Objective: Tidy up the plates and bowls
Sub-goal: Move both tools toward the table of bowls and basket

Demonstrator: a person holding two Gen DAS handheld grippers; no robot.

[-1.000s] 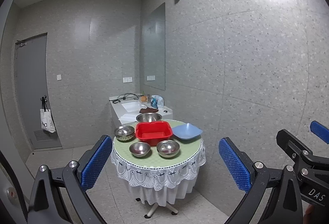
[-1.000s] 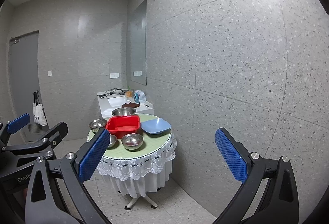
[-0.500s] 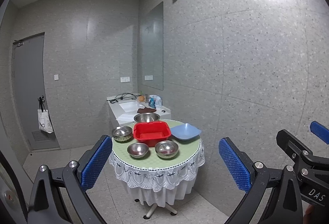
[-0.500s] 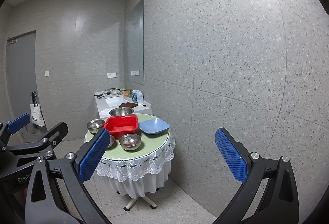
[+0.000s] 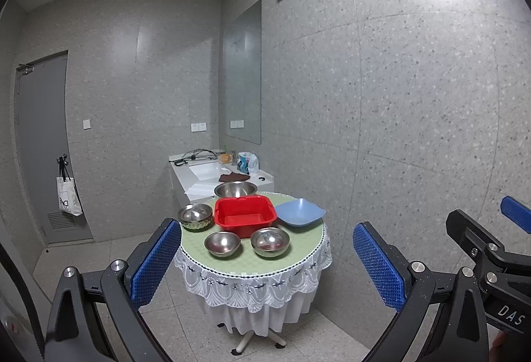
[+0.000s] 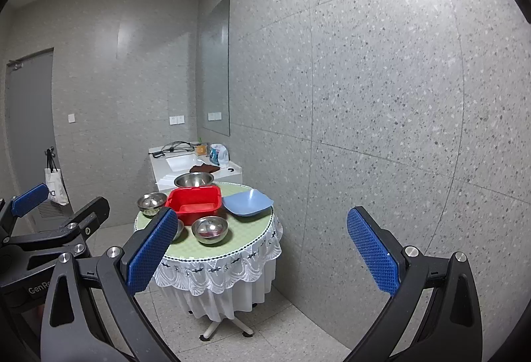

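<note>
Both the left claw point(image 5: 265, 265) and the right claw point(image 6: 262, 255) are spread wide and empty, well apart from the round worktop point(image 5: 298, 259). There four steel bowls point(image 5: 222, 243) and a blue plastic plate point(image 5: 299, 212) surround a red basin point(image 5: 245, 216). The bowls look light, stiff and slippery, so pinching across the thin rim seems safest.

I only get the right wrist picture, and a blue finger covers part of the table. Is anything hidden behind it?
Observer: Yes. The left wrist view shows a small steel bowl there, whole and upright, beside a second steel bowl and in front of the red tub.
Operator: I see only a sliver of the other gripper at my left edge. Is it holding something?
Observer: No. The left gripper is open, nothing between its fingers, and it has not reached the table.
</note>
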